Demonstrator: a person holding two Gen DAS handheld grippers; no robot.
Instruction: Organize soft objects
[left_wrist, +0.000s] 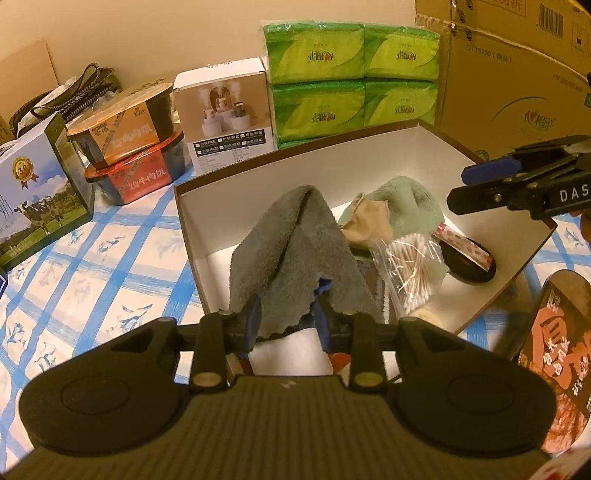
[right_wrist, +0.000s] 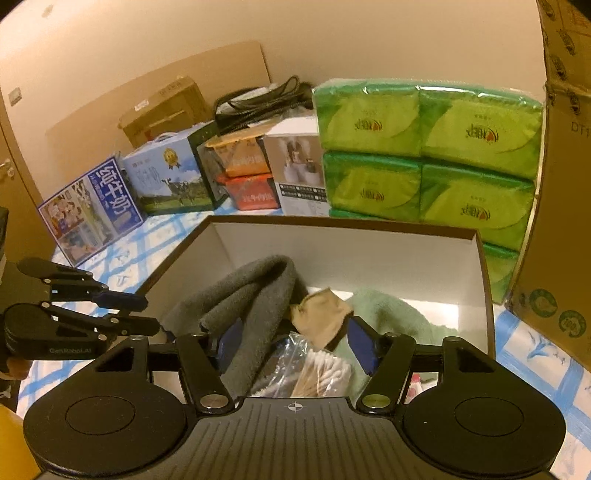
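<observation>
An open white box (left_wrist: 369, 155) with a brown rim holds a grey towel (left_wrist: 295, 251), a green cloth (left_wrist: 410, 203), a beige sock (left_wrist: 369, 221), a bag of cotton swabs (left_wrist: 410, 269) and a dark oval object (left_wrist: 469, 266). My left gripper (left_wrist: 286, 314) is open at the box's near edge, the grey towel's corner hanging between its fingers. My right gripper (right_wrist: 295, 343) is open above the box, the grey towel (right_wrist: 251, 302) by its left finger, the beige sock (right_wrist: 321, 314) and swabs (right_wrist: 321, 373) between the fingers. It shows at the right of the left wrist view (left_wrist: 469, 184).
Green tissue packs (left_wrist: 351, 77) stand stacked behind the box, a cardboard carton (left_wrist: 509, 85) to the right. Meal boxes (left_wrist: 129, 158), a white product box (left_wrist: 229, 125) and a milk carton (left_wrist: 40, 195) stand left on the blue checked cloth (left_wrist: 110, 266). A food package (left_wrist: 557, 362) lies right.
</observation>
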